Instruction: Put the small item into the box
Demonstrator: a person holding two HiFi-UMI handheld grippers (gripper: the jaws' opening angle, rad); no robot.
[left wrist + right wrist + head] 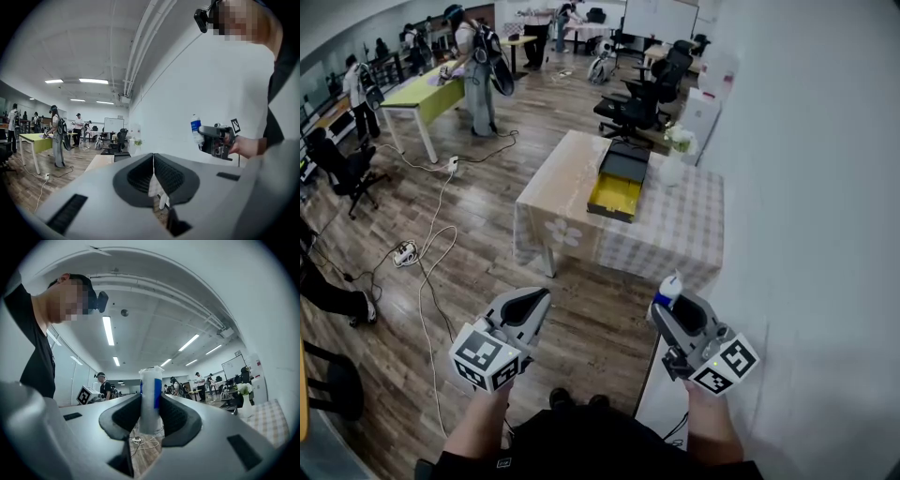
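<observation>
The left tool (532, 300) has its ribbed black jaws pressed together with nothing between them; its cube carries black-and-white square markers. Ahead, well apart from both tools, stands the table (694, 239), draped in a checked cloth with a flower print on its hanging edge. On the table lies the box (616, 197), rectangular and open, with its yellow inner lining exposed and a dark lid (625, 164) lying flat behind it. A white vase (673, 167) with pale flowers stands just beside the box. The right tool (662, 307) has its jaws closed on the small bottle (151, 399), a white cylinder held upright with a blue label band; the print on the band is too small to read. The small bottle is nowhere near the box.
</observation>
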